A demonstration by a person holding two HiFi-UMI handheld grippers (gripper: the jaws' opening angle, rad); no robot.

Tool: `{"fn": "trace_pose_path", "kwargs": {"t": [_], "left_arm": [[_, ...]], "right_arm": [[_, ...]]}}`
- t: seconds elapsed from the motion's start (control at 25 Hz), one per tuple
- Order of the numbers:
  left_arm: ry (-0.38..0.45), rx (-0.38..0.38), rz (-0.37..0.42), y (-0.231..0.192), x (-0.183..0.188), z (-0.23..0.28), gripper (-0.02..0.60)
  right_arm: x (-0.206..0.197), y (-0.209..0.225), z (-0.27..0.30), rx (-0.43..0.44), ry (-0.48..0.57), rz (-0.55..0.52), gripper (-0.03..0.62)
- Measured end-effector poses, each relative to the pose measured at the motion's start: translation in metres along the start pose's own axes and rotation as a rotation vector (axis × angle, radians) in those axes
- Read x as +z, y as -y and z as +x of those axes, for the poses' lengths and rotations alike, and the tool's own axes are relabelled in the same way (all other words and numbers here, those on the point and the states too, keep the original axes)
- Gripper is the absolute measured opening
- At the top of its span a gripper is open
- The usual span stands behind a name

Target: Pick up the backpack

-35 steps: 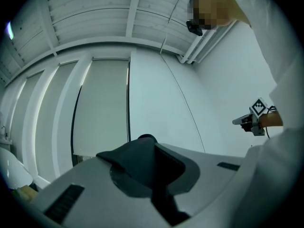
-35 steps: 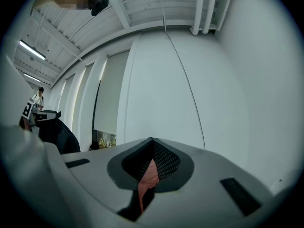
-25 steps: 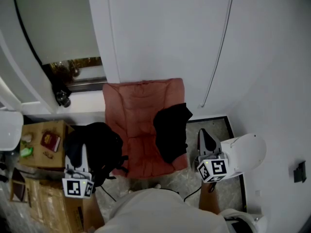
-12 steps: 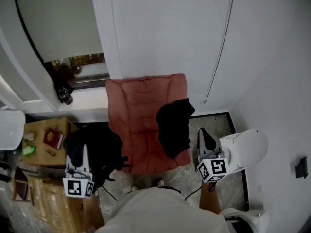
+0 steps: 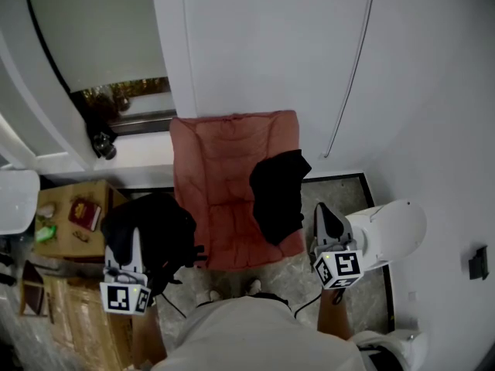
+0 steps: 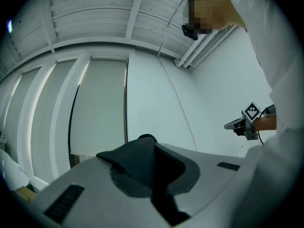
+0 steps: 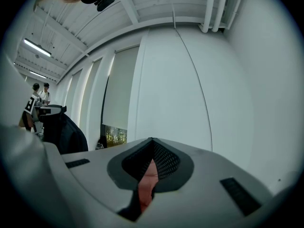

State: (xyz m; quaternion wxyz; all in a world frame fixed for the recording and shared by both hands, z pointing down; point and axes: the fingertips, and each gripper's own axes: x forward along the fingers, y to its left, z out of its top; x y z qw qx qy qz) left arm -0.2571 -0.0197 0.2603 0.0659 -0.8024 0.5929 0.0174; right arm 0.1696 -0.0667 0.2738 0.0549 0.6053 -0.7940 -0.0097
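Observation:
The black backpack (image 5: 168,234) hangs off the floor at the left of the red chair (image 5: 213,168). My left gripper (image 5: 134,238) is shut on its top, and a black loop of it (image 6: 146,138) shows at the jaw tips in the left gripper view. The right gripper view catches the backpack (image 7: 66,134) at its left edge. My right gripper (image 5: 323,212) is held level to the right of the chair. Its jaws meet at the tip, with nothing between them, and the chair's red shows in the gap behind.
A black garment (image 5: 277,195) lies on the chair's right side. A white rounded object (image 5: 390,234) stands just right of my right gripper. A wooden table (image 5: 73,221) with small items and cardboard boxes (image 5: 85,323) stand at the left. White walls rise behind the chair.
The chair and wall have slid slightly up and right in the head view. Both grippers keep their places in the frame, and the backpack still hangs from the left one.

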Motion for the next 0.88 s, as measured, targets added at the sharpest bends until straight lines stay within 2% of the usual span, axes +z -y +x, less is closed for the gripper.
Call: {"fn": "trace_pose_path", "kwargs": {"t": [0.88], "left_arm": [[-0.027,-0.055,-0.001,0.007,-0.007,-0.011,0.032]], "right_arm": [[0.0,-0.012,-0.02,-0.021,0.005,0.006,0.021]]}}
